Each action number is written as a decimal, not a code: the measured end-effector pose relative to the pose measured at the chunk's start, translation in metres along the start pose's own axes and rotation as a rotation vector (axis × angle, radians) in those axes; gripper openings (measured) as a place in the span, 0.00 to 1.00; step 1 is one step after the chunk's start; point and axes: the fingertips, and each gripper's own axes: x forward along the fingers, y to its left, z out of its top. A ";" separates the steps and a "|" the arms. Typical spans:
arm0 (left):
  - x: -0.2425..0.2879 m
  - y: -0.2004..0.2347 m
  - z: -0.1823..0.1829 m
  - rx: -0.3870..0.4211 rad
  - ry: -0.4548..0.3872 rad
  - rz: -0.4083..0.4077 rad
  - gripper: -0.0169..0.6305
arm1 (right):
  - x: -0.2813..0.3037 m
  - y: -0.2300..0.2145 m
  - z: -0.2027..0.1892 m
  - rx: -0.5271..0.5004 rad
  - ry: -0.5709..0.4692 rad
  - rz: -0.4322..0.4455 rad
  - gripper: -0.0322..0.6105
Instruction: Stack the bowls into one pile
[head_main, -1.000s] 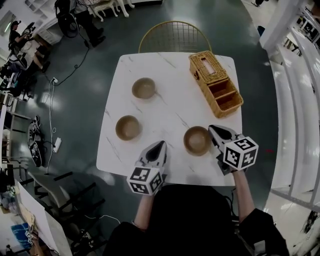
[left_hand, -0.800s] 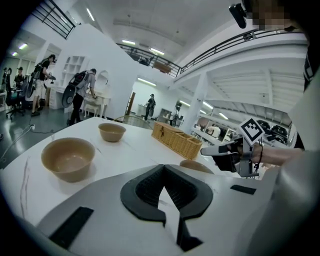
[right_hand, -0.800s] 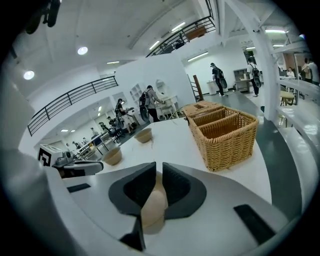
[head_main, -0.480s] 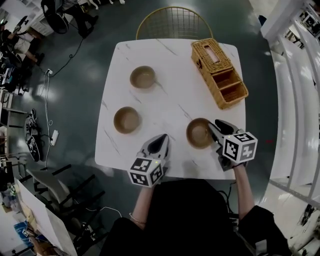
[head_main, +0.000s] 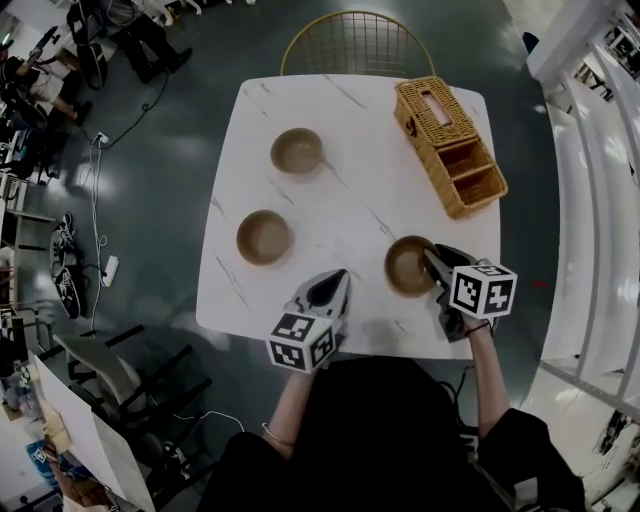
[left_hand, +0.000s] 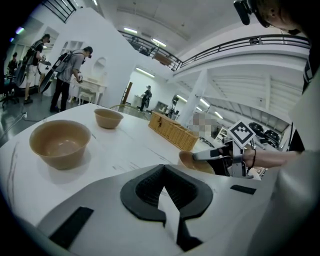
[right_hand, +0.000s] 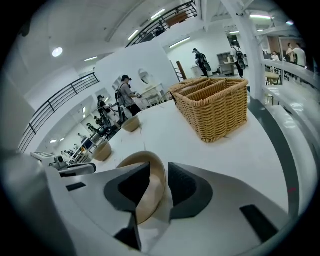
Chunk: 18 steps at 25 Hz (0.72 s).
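Three bowls (head_main: 264, 237) are sitting apart on the counter (head_main: 350, 205), none stacked. The right hand-held gripper (head_main: 437, 262), its jaws having just been opening, is straddling the near-right bowl (head_main: 408, 266) at its rim; the left hand-held gripper (head_main: 328, 287) is hovering closed, empty.

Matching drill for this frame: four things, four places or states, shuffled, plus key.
1 wicker basket
2 gold wire chair
3 left gripper
4 right gripper

a jaws astride a bowl's rim
b table's far right corner
c jaws together, nothing between
d at the table's far edge

Pairs: 1-b, 2-d, 3-c, 4-a. The right gripper's jaws have just opened.
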 end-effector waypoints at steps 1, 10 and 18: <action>-0.001 0.001 0.000 -0.002 -0.001 0.001 0.05 | 0.001 -0.001 -0.001 0.008 0.004 -0.006 0.22; -0.015 0.016 0.002 -0.024 -0.018 0.018 0.05 | -0.001 0.001 -0.001 0.101 0.016 -0.014 0.10; -0.029 0.031 0.010 -0.031 -0.050 0.027 0.05 | 0.003 0.023 0.012 0.071 -0.012 0.018 0.10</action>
